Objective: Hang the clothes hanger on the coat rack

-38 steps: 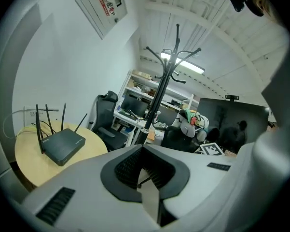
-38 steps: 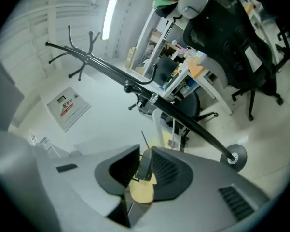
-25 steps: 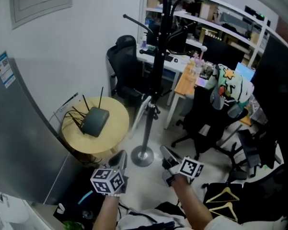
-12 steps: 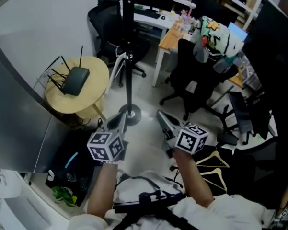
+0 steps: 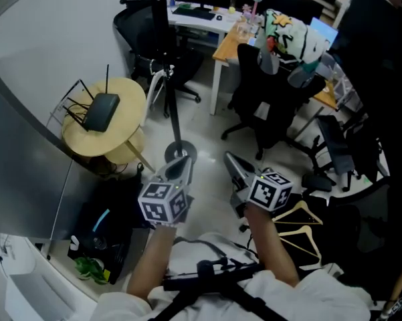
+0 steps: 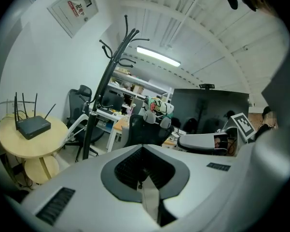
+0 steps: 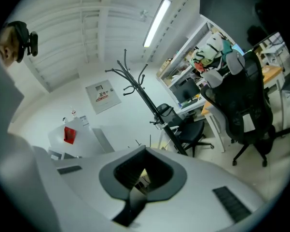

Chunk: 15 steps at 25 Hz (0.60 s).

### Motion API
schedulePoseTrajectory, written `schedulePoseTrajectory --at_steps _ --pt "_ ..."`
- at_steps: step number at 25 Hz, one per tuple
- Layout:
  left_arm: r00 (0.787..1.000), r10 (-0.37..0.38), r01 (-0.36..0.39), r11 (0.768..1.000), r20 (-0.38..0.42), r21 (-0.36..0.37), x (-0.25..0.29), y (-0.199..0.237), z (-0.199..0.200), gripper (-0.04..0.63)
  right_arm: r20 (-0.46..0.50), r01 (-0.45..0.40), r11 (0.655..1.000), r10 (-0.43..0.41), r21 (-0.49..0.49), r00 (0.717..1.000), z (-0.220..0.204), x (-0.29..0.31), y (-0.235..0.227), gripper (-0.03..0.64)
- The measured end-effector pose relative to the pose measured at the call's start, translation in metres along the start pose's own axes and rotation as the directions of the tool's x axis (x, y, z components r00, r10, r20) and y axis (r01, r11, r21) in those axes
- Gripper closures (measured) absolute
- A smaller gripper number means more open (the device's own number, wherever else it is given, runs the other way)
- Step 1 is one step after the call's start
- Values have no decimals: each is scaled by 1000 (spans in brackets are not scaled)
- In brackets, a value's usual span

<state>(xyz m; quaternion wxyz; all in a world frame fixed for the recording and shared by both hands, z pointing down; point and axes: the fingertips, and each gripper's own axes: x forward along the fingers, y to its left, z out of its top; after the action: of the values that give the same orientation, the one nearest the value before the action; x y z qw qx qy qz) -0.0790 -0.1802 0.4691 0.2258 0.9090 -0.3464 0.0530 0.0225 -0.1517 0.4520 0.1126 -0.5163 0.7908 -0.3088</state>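
The coat rack [image 5: 172,105] is cut off at the head view's upper edge, so only its pole and round foot show there. The wooden hangers [image 5: 310,212] lie low at the right, half lost in dark clutter, well apart from the rack. The left gripper [image 5: 179,168] and right gripper [image 5: 233,164] point forward side by side, each with its jaws pressed together on nothing.

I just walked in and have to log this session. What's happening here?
A person holds a gripper in each hand, and neither has anything in it. The left gripper and right gripper both have their jaws together with nothing between them, and both point toward the coat rack ahead. Two wooden hangers lie low at the person's right, untouched, so the hanging has not begun.
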Motion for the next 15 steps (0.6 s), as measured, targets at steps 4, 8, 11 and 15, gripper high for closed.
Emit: schedulePoseTrajectory --at_steps 4,8,11,15 --pt "1000 -6 6 1000 0 18 -1 -4 3 601 -1 -15 1000 15 -4 1000 -3 1 3 621" --pt "1000 -7 7 1000 -8 21 -3 -4 1 601 6 -16 1000 16 2 1000 -3 2 3 621" --pt "1000 -8 8 1000 -14 24 -5 -2 -1 601 9 -17 1000 17 9 1000 -5 3 3 621" --pt "1000 -4 4 1000 -13 27 -8 2 1 601 4 -25 1000 25 14 1000 -8 8 7 621"
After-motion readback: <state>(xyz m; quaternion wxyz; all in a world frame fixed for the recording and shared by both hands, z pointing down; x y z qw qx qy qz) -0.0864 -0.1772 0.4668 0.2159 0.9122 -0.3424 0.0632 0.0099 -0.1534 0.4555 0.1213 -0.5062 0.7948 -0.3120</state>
